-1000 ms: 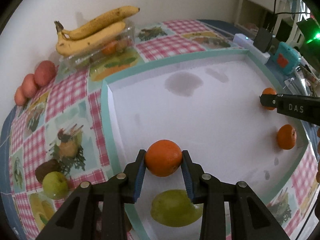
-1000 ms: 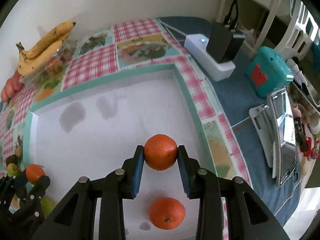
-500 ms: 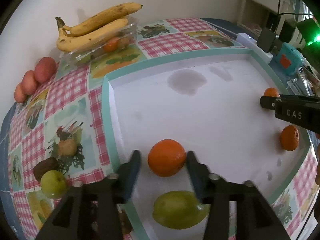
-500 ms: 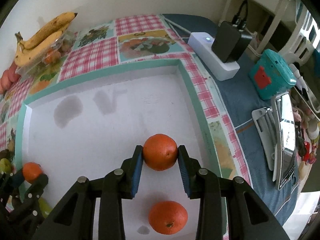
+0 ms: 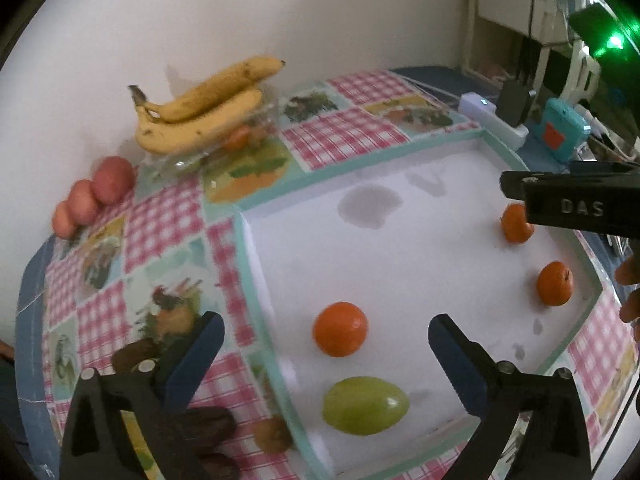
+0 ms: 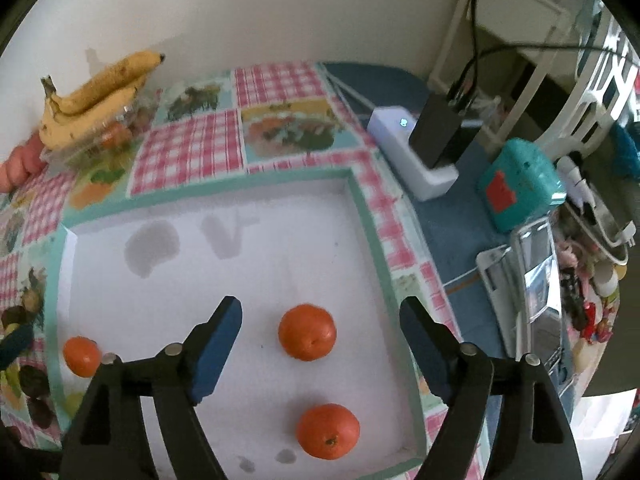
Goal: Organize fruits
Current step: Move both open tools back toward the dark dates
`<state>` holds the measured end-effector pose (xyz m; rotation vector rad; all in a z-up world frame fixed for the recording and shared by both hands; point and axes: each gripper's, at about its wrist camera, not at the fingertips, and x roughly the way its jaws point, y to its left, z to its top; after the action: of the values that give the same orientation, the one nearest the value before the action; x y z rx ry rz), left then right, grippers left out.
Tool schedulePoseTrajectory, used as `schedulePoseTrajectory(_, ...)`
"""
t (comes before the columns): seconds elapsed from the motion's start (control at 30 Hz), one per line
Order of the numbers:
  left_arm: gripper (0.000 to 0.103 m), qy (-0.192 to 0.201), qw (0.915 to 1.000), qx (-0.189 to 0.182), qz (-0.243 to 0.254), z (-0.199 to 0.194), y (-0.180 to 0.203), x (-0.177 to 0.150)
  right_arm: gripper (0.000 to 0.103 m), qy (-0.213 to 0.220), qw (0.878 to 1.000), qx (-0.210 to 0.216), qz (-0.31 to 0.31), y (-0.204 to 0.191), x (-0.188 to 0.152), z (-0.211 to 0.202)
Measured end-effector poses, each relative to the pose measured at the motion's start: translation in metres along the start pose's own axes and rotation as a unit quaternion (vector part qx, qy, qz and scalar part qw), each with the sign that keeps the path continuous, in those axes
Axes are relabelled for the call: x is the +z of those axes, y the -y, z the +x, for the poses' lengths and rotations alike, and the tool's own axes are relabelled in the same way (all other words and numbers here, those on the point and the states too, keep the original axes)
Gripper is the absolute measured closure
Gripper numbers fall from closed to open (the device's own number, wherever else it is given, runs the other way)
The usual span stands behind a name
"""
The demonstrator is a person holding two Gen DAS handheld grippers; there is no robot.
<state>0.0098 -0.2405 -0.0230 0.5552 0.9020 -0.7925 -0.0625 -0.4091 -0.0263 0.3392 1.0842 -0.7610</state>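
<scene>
A white tray with a teal rim [image 5: 256, 272] [image 6: 376, 248] lies on the checked tablecloth. My left gripper [image 5: 326, 334] is wide open above an orange [image 5: 340, 329] lying in the tray; a green pear [image 5: 365, 405] lies just in front of it. My right gripper [image 6: 320, 320] is wide open around another orange [image 6: 307, 332], not touching it. A third orange [image 6: 328, 431] lies nearer the tray's front right corner. The right gripper's finger [image 5: 568, 204] shows in the left wrist view, over the far orange [image 5: 516, 224].
Bananas [image 5: 200, 108] lie on a clear box at the back left, with red fruits [image 5: 96, 196] beside them. Brown fruits [image 5: 208, 424] lie left of the tray. A white power strip [image 6: 408, 156], a teal device [image 6: 520, 184] and a phone [image 6: 536, 280] lie to the right.
Both grippers have opened wide and let go of their oranges, which now rest in the tray. Both grippers have pulled back and up.
</scene>
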Motion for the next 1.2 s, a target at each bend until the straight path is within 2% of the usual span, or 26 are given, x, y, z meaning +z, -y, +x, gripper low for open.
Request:
schedulePoseTrajectory(0.07, 0.0, 0.006, 0.9998, 0.007, -0.021, -0.007, -0.014, 0.001, 0.01, 0.013, 1.0, 0.001, 0.0, -0.001, 0.002, -0.009)
schedulePoseTrajectory(0.23, 0.0, 0.003, 0.9958, 0.017, -0.09, -0.016, -0.06, -0.001, 0.01, 0.044, 0.999, -0.008, -0.009, -0.007, 0.006, -0.031)
schedulePoseTrajectory(0.33, 0.0, 0.004, 0.989, 0.027, -0.145, -0.025, -0.1, -0.009, 0.009, 0.057, 0.998, 0.002, -0.001, -0.011, 0.006, -0.042)
schedulePoseTrajectory(0.43, 0.0, 0.009, 0.98, 0.047, -0.193, -0.037, -0.143, -0.022, 0.009, 0.061, 0.998, 0.025, 0.003, -0.018, 0.005, -0.049)
schedulePoseTrajectory(0.53, 0.0, 0.014, 0.9692, 0.092, -0.228, -0.05, -0.184, -0.038, 0.009, 0.062, 0.998, 0.031, -0.007, -0.03, 0.004, -0.053)
schedulePoseTrajectory(0.6, 0.0, 0.014, 0.9589, 0.13, -0.252, -0.059, -0.213, -0.051, 0.009, 0.062, 0.997, 0.034, -0.031, -0.045, 0.003, -0.055)
schedulePoseTrajectory(0.73, 0.0, 0.01, 0.9421, 0.168, -0.29, -0.073, -0.254, -0.075, 0.009, 0.061, 0.995, 0.037, -0.075, -0.074, 0.001, -0.058)
schedulePoseTrajectory(0.83, 0.0, 0.02, 0.9271, 0.167, -0.335, -0.087, -0.279, -0.094, 0.009, 0.063, 0.992, 0.052, -0.094, -0.096, -0.001, -0.062)
schedulePoseTrajectory(0.9, 0.0, 0.03, 0.9207, 0.163, -0.353, -0.092, -0.288, -0.101, 0.009, 0.062, 0.989, 0.072, -0.111, -0.115, -0.004, -0.066)
schedulePoseTrajectory(1.03, 0.0, 0.046, 0.9156, 0.159, -0.366, -0.1, -0.298, -0.108, 0.009, 0.062, 0.983, 0.096, -0.145, -0.15, -0.011, -0.073)
schedulePoseTrajectory(1.2, 0.0, 0.064, 0.9141, 0.113, -0.384, -0.1, -0.303, -0.109, 0.01, 0.055, 0.972, 0.149, -0.171, -0.194, -0.021, -0.083)
